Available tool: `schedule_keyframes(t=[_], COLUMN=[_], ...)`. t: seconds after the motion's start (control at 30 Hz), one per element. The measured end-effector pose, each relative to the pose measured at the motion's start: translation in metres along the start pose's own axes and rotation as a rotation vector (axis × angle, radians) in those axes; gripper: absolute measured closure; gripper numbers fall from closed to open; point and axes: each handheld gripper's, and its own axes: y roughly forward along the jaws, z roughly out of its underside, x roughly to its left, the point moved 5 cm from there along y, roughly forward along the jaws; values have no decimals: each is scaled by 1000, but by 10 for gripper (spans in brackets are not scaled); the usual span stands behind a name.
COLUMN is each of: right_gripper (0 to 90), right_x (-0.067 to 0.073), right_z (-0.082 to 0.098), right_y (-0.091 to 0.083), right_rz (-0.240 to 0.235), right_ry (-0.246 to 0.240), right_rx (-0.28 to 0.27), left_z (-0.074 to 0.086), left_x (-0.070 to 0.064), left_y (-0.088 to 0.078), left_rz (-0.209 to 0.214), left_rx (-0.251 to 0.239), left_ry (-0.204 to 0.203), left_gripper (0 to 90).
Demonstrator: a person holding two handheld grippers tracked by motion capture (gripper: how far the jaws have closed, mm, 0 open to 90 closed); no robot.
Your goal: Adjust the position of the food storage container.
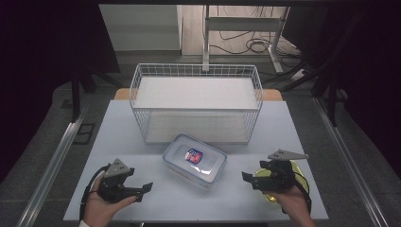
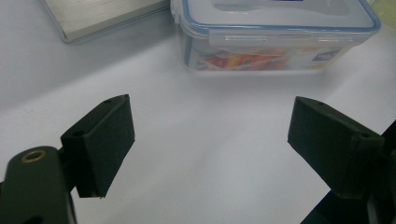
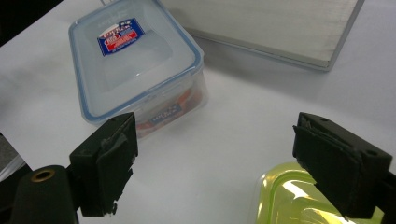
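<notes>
Both claws hover wide apart and empty, the left claw (image 1: 142, 189) and right claw (image 1: 250, 179) flanking the lidded box (image 1: 195, 161) mid-tabletop (image 1: 118, 137) before the wire basket (image 1: 196, 71). This looks like the approach; next, probably close in and grip the box's sides squarely.

**My table and what sits on it**

White table top (image 1: 123, 127) in front of me. Wire basket (image 1: 196, 101) at the far middle, standing on a pale slab base. Clear box with blue-rimmed lid (image 1: 195, 160) lies just in front of it — centre. Yellow-green container (image 1: 302, 175) at my near right edge, well apart from the box.
</notes>
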Motion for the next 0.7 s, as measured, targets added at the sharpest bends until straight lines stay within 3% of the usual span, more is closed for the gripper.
schedule_keyframes(t=[0.7], right_gripper=[171], right_x=[8], right_z=[-15], right_y=[-4], right_rz=[-14], right_ry=[4], right_rx=[-13], left_z=[-1], left_x=[0], left_y=[-2], left_rz=[13], left_rx=[6], left_ry=[-9], left_gripper=[142])
